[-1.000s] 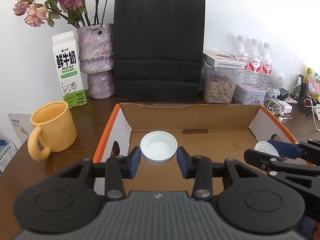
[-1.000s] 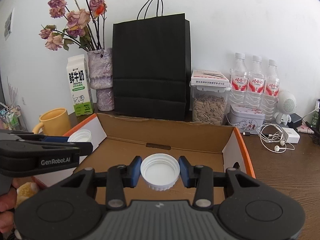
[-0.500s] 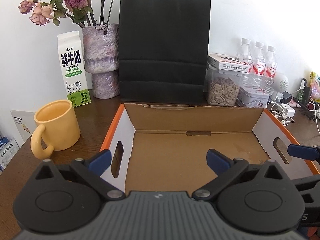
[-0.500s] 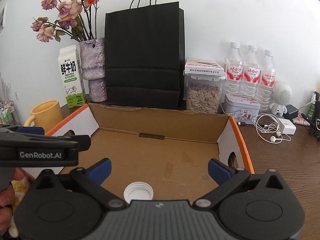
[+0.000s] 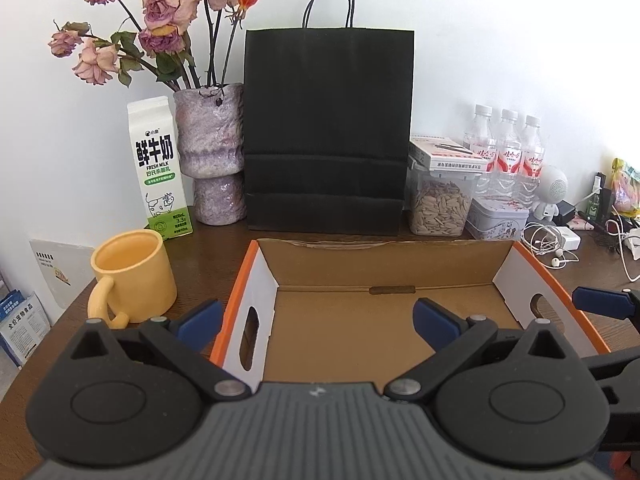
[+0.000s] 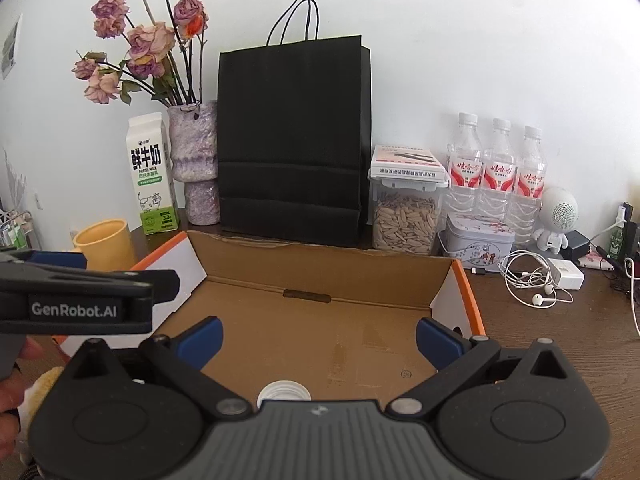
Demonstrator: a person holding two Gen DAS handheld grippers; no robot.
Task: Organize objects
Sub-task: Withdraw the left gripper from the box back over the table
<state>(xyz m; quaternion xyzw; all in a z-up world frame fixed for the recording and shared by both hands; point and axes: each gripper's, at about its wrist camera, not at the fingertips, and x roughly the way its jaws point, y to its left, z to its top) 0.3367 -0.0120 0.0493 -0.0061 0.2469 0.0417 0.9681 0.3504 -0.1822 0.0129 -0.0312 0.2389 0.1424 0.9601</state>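
On the brown desk, both grippers, left gripper [image 5: 318, 314] and right gripper [image 6: 318, 338], stand wide apart and empty; lift straight up, the white cap [image 6: 284, 391] at the frame bottom probably lies in the cardboard box [image 6: 320, 276].

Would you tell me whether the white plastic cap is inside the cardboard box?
Inside: the white plastic cap lies on the brown floor of the orange-edged cardboard box, free of any grip.

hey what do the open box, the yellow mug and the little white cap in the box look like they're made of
Box: corrugated cardboard, matte brown inside, white and orange outside; creased folds show. Yellow mug: likely glazed ceramic, thick-walled with a soft sheen. White cap: probably plastic, ridged rim, mostly hidden by the gripper body.
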